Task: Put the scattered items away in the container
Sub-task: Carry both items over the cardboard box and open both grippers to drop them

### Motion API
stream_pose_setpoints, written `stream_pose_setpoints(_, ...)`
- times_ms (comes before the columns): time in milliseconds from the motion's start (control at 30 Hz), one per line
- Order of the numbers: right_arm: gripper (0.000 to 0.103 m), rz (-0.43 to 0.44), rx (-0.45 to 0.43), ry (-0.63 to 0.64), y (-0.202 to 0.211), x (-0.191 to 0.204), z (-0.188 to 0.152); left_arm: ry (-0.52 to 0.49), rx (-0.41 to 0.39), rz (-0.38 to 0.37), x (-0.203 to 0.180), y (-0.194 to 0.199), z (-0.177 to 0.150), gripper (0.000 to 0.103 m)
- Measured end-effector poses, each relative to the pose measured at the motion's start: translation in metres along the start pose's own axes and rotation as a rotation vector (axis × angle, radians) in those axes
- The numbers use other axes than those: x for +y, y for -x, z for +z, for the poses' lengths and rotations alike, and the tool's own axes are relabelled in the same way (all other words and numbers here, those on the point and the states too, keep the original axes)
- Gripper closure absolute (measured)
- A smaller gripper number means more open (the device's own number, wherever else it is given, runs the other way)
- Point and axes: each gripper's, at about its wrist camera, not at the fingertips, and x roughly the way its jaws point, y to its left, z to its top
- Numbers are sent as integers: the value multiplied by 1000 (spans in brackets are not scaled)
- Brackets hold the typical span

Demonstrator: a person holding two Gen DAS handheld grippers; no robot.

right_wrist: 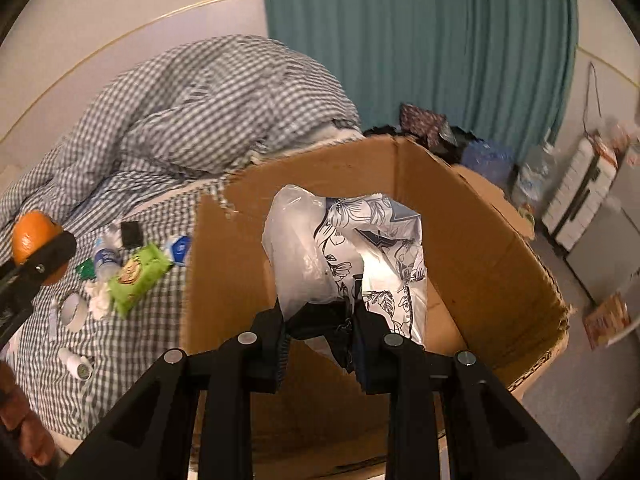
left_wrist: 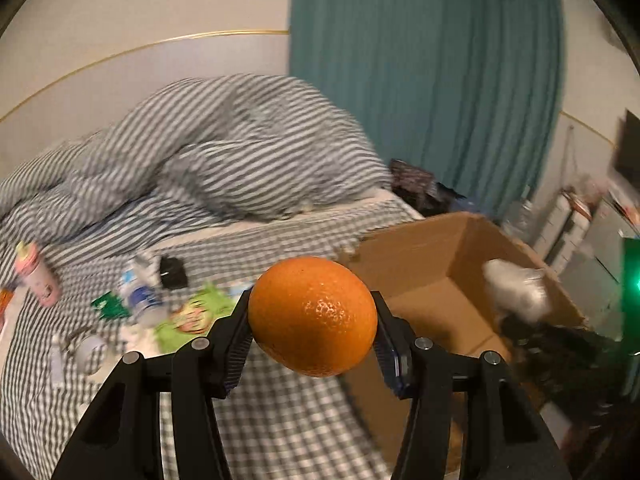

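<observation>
Orange [left_wrist: 313, 317] pinched in left hand-held gripper [left_wrist: 312, 344], floral bag [right_wrist: 352, 256] clamped in right hand-held gripper [right_wrist: 320, 332] over cardboard box [right_wrist: 500, 240], probably letting go next.

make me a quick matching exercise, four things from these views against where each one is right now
Things:
1. orange
2. floral plastic bag
3. green snack packet
4. tape roll

Places:
A. lying on the checked bed sheet, its open ring facing up
B. pinched in the left hand-held gripper
C. on the bed, just left of the cardboard box
D. gripped by the right hand-held gripper, over the box opening

Pairs: 1-B, 2-D, 3-C, 4-A
</observation>
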Motion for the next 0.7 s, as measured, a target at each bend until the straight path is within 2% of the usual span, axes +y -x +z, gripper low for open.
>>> stream_pose_setpoints(133, 78, -20, 11, -35, -9, -26, -1, -39, 28, -36, -35, -17, 4, 47)
stream_pose_setpoints(500, 77, -42, 53, -72, -37, -63, -1, -117, 141, -99, -83, -76, -9, 47)
stream_pose_setpoints(567, 73, -47, 54, -70, -39, -66, 0, -137, 172, -119, -90, -87, -12, 47)
stream_pose_setpoints(633, 69, -57, 50, -64, -40, -67, 0, -143, 194, -130, -96, -95, -15, 42)
stream_pose_setpoints(667, 56, -61, 46, -64, -40, -68, 0, -139, 198, -134, -97, -97, -15, 36)
stream_pose_setpoints(700, 47, -61, 42, -67, -40, -68, 1, -136, 192, -127, -98, -97, -15, 18)
